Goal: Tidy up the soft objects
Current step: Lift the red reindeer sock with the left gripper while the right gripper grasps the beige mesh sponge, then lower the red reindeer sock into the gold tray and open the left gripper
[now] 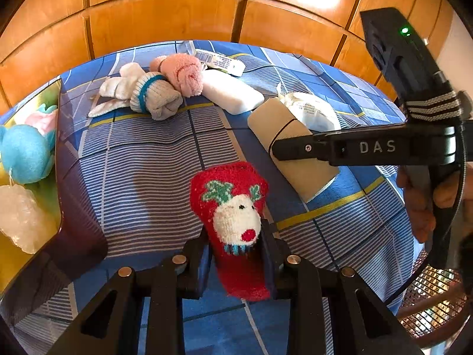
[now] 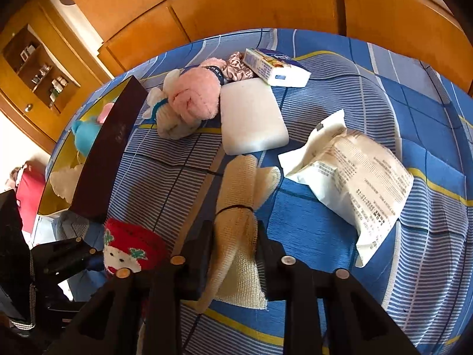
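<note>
The only writing that reads clearly is "DAS", white on the black body of the right gripper (image 1: 275, 149) as the left wrist view sees it from the side. Printed lines cover the white plastic packet (image 2: 354, 183) lying on the blue checked bedspread (image 2: 340, 88), but they are too small to read, as is the label on the small carton (image 2: 266, 65) at the far edge.

The left gripper (image 1: 235, 248) is clamped on a red reindeer sock (image 1: 233, 222), held just above the bedspread. The right gripper (image 2: 235, 242) pinches a beige gauze roll (image 2: 236, 207) bound by a black band.

Only the left wrist view shows the inside of the dark gold-lined box (image 1: 59, 177), where a blue pom (image 1: 25, 153) and a white fluffy piece (image 1: 20, 219) lie. Only the right wrist view shows a wooden shelf (image 2: 38, 68) with small items. Both show the pink rolled sock (image 2: 195, 94), the grey-white rolled sock (image 1: 147, 94) beside it, and a white foam pad (image 2: 251, 118).
</note>
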